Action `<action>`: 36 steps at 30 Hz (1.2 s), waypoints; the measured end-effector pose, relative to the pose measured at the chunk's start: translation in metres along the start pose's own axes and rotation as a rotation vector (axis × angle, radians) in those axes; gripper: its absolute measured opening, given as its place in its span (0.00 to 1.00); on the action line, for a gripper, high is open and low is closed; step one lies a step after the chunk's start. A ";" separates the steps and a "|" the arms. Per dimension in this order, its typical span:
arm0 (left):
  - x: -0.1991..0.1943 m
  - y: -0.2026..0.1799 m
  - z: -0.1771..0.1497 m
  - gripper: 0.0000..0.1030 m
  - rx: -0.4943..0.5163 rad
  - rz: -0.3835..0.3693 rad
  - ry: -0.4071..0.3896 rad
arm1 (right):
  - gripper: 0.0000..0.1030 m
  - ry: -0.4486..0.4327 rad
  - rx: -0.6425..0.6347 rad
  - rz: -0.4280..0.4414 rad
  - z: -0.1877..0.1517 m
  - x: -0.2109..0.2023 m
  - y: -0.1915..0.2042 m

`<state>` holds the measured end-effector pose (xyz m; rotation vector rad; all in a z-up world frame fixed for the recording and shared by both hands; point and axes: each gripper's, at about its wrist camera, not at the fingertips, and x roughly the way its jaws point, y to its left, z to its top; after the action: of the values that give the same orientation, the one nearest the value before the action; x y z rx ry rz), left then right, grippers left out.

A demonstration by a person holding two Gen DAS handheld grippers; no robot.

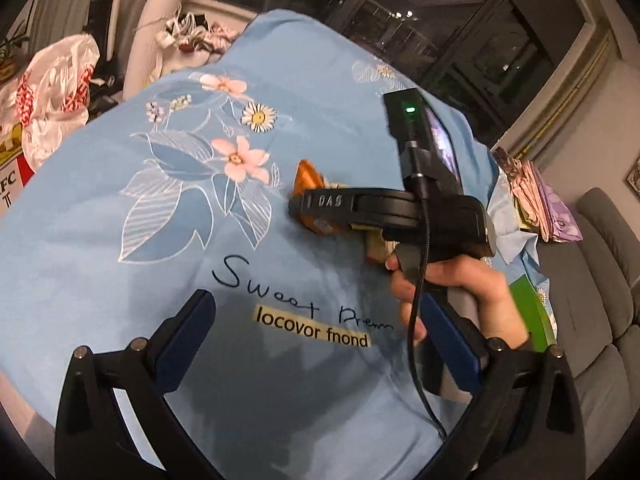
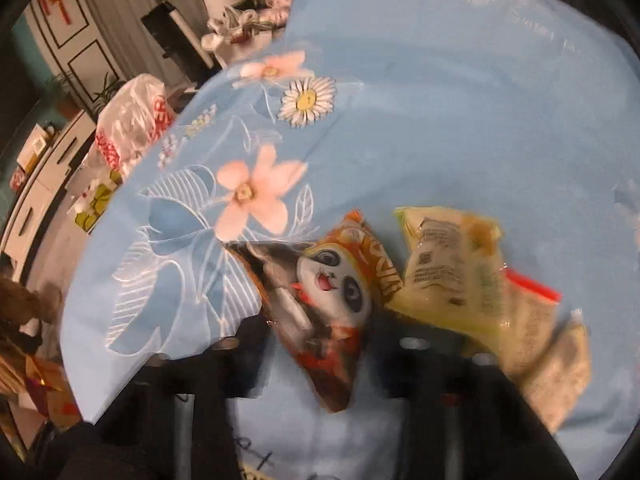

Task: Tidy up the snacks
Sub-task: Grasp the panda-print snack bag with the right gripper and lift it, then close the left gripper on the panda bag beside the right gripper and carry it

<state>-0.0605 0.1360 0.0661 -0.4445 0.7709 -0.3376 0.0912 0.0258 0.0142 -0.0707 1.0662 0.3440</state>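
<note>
Blue-padded fingers of the left gripper [image 1: 316,360] fill the bottom of the left wrist view, spread wide with nothing between them, hovering over the pale blue floral bedsheet [image 1: 120,240] near its printed lettering; it seems held back as the idle tool while the other one works. Just beyond, the person's right hand [image 1: 460,296] grips the handle of the right gripper [image 1: 300,212], which reaches left across the sheet with its tip at an orange snack packet [image 1: 308,180]; a black cable [image 1: 420,320] trails down from it.

In the right wrist view that gripper's fingers are dark and blurred at the bottom edge; the orange panda snack bag [image 2: 332,300] runs down between them, yet whether they are pressing on it cannot be told; the approach looks like a pick of that bag, probably because it lies on top and nearest. The bag is glossy and crinkled, orange with a cartoon panda face, lying aslant on the sheet; its upper right edge touches or overlaps a pale yellow snack packet [image 2: 452,264] with small black print; a red strip [image 2: 532,284] shows at that packet's far side.

Farther off, beyond the sheet's edge, lie a white and red plastic bag [image 2: 132,128] and a grey sofa [image 1: 592,312].
</note>
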 end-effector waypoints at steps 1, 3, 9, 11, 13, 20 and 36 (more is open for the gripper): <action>0.001 0.002 0.000 1.00 -0.003 -0.004 0.004 | 0.36 -0.026 0.012 0.009 -0.003 -0.002 -0.003; 0.003 0.002 -0.001 1.00 -0.012 -0.011 0.009 | 0.33 -0.060 0.081 0.057 -0.008 -0.011 -0.016; 0.014 -0.020 -0.007 1.00 0.050 -0.058 0.055 | 0.33 -0.150 0.038 0.062 -0.040 -0.088 -0.032; 0.022 -0.034 -0.014 1.00 0.094 -0.078 0.087 | 0.33 -0.178 0.004 -0.020 -0.059 -0.117 -0.035; 0.031 -0.044 -0.020 1.00 0.120 -0.111 0.127 | 0.33 -0.186 0.002 -0.103 -0.081 -0.141 -0.042; 0.061 -0.092 -0.059 0.99 0.253 -0.193 0.275 | 0.34 -0.013 0.067 -0.208 -0.152 -0.144 -0.075; 0.096 -0.111 -0.061 0.99 0.063 -0.491 0.461 | 0.77 -0.083 0.772 0.436 -0.226 -0.153 -0.213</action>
<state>-0.0550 -0.0184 0.0263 -0.5015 1.0917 -0.9437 -0.1001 -0.2622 0.0136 0.8674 1.0666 0.3007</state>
